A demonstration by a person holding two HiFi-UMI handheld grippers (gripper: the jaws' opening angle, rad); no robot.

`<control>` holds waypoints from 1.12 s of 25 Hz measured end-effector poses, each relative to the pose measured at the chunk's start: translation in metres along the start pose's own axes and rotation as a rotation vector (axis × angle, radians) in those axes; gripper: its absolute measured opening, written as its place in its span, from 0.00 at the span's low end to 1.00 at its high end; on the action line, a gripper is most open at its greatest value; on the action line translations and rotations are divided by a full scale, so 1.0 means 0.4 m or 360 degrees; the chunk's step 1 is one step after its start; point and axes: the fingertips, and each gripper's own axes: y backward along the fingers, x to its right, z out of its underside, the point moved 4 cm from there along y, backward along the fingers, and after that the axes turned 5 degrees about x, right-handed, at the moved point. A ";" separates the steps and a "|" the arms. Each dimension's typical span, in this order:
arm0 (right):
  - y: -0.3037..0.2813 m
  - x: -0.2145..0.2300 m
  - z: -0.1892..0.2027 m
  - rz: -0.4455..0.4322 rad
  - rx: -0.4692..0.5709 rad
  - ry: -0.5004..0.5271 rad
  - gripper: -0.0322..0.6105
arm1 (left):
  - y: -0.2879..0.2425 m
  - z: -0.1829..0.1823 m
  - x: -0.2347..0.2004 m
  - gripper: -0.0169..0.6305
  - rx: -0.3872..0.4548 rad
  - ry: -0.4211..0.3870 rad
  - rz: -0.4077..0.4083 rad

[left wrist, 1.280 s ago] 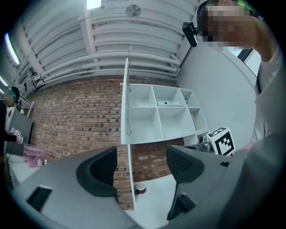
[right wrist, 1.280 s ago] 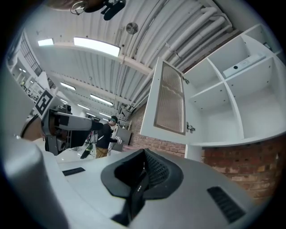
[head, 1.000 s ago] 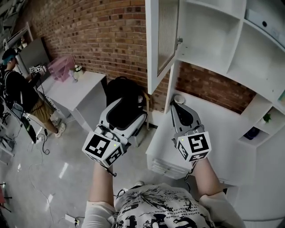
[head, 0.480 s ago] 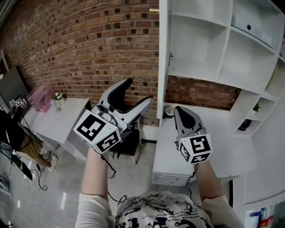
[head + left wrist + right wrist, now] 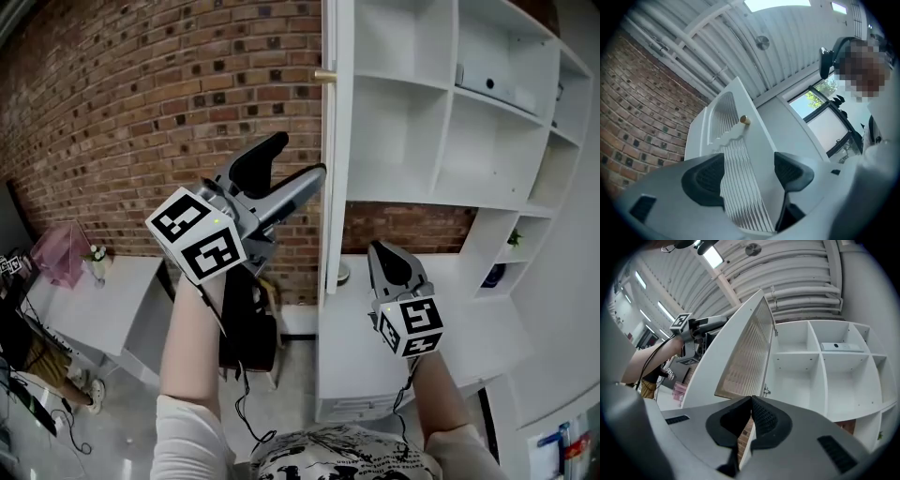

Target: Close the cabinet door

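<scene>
The white cabinet door (image 5: 329, 187) stands open, edge-on to me, with a brass knob (image 5: 325, 74) near its top. In the left gripper view its ribbed glass panel (image 5: 740, 164) and the knob (image 5: 745, 120) fill the space ahead. My left gripper (image 5: 298, 157) is raised and open, just left of the door's outer face; whether it touches the door is unclear. My right gripper (image 5: 380, 249) is shut on nothing, low in front of the open shelves (image 5: 412, 131). From the right gripper view I see the door (image 5: 745, 352) swung out from the shelves (image 5: 820, 371).
A white box (image 5: 497, 89) lies on an upper shelf. A white desk (image 5: 478, 314) runs under the cabinet, with a black chair (image 5: 246, 328) to its left. Brick wall (image 5: 141, 94) stands behind. A white side table (image 5: 89, 309) carries a pink container (image 5: 61, 253).
My view has tipped upward. The left gripper rose from waist height to the door's free edge, staying open. The right gripper stayed low and shut.
</scene>
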 end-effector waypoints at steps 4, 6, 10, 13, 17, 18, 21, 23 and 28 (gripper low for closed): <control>-0.012 0.024 -0.011 0.0054 0.0000 0.0058 0.07 | -0.059 -0.058 -0.046 0.55 0.0109 0.0091 0.0150; -0.017 0.035 -0.013 0.0076 -0.0003 0.0073 0.07 | -0.086 -0.092 -0.061 0.55 0.0172 0.0148 0.0221; -0.012 0.047 -0.012 0.0113 0.0004 0.0105 0.07 | -0.118 -0.141 -0.061 0.55 0.0274 0.0226 0.0358; -0.003 0.046 -0.006 0.0133 0.0010 0.0128 0.07 | -0.130 -0.160 -0.052 0.50 0.0312 0.0267 0.0426; 0.000 0.046 -0.001 0.0148 -0.0015 0.0121 0.07 | -0.150 -0.165 -0.054 0.37 0.0290 0.0292 0.0452; -0.002 0.049 -0.002 0.0149 -0.0026 0.0118 0.07 | -0.158 -0.165 -0.059 0.35 0.0281 0.0300 0.0453; -0.009 0.053 0.001 0.0149 -0.0052 0.0115 0.07 | -0.169 -0.169 -0.062 0.29 0.0280 0.0320 0.0491; -0.006 0.049 0.004 0.0145 -0.0064 0.0112 0.07 | -0.168 -0.170 -0.052 0.22 0.0283 0.0324 0.0531; 0.005 0.059 0.003 0.0132 -0.0064 0.0086 0.07 | -0.187 -0.166 -0.040 0.17 0.0259 0.0354 0.0544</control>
